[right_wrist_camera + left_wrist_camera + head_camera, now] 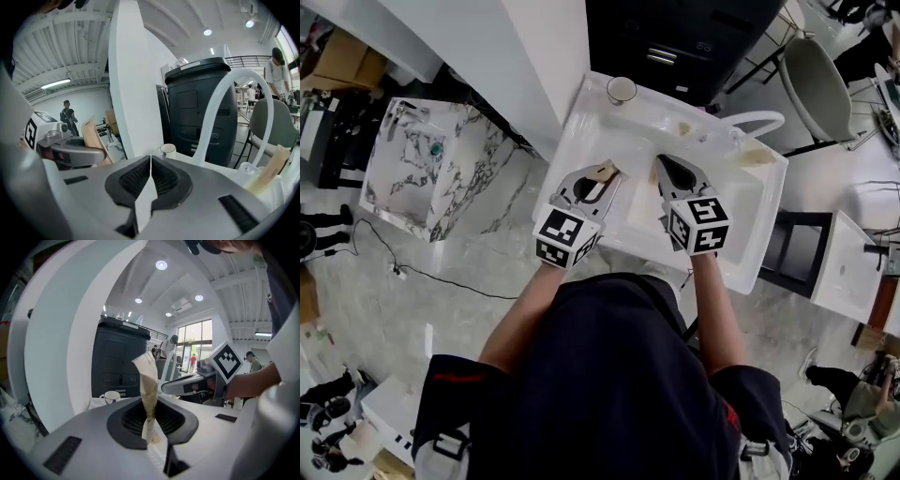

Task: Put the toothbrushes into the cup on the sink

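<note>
Carrying step, I'd say: left gripper [598, 183] fingers pinch a paper-wrapped toothbrush [146, 380]; right gripper [666, 171] fingers pressed together, empty; next, stand it in the cup [622, 89].

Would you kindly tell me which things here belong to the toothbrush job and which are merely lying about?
Job: cup; wrapped toothbrush in the left gripper jaws; second wrapped toothbrush beside the faucet; sink.
Lying about: marble-patterned unit; grey chair; black cabinet.
</note>
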`<action>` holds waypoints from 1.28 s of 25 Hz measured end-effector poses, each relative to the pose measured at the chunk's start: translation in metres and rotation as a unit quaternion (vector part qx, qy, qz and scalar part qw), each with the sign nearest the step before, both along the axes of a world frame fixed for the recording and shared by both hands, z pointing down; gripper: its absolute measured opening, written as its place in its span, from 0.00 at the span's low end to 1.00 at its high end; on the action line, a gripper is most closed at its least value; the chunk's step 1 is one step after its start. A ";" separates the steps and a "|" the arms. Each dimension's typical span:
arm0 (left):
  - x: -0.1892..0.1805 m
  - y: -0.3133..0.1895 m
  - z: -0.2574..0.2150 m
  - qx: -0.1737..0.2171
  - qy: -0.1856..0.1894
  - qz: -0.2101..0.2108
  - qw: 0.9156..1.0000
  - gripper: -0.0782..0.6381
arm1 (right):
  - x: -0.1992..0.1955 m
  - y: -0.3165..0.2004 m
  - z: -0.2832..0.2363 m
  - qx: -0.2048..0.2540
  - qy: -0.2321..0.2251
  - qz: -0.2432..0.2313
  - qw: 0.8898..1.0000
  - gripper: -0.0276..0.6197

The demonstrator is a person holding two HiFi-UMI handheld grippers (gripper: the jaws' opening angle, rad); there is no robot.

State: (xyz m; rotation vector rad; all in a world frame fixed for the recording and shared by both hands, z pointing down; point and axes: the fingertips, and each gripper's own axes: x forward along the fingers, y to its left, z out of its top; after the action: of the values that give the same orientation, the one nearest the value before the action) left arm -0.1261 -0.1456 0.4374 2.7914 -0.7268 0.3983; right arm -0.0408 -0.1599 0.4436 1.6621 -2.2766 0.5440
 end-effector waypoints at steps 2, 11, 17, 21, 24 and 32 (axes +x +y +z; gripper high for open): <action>-0.012 0.000 0.000 0.001 0.002 -0.004 1.000 0.18 | -0.011 0.000 -0.001 0.002 0.003 -0.003 1.000 0.10; -0.054 -0.011 -0.002 0.001 0.008 -0.021 1.000 0.18 | -0.048 -0.004 -0.004 -0.003 0.014 -0.015 1.000 0.10; -0.055 -0.015 -0.004 0.002 0.008 -0.022 1.000 0.18 | -0.051 -0.011 -0.006 -0.002 0.013 -0.020 1.000 0.10; -0.050 -0.020 0.000 0.001 0.002 -0.020 1.000 0.18 | -0.049 -0.018 -0.003 0.000 0.008 -0.022 1.000 0.10; -0.045 -0.025 0.002 0.002 -0.002 -0.016 1.000 0.18 | -0.048 -0.025 0.000 -0.001 0.004 -0.023 1.000 0.10; -0.034 -0.050 0.003 0.003 -0.010 -0.020 1.000 0.18 | -0.041 -0.047 0.009 -0.010 -0.006 -0.026 1.000 0.10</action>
State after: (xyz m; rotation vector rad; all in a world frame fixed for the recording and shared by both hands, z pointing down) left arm -0.1598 -0.1959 0.4401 2.7772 -0.7894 0.4190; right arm -0.0815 -0.2071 0.4522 1.5907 -2.3074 0.5633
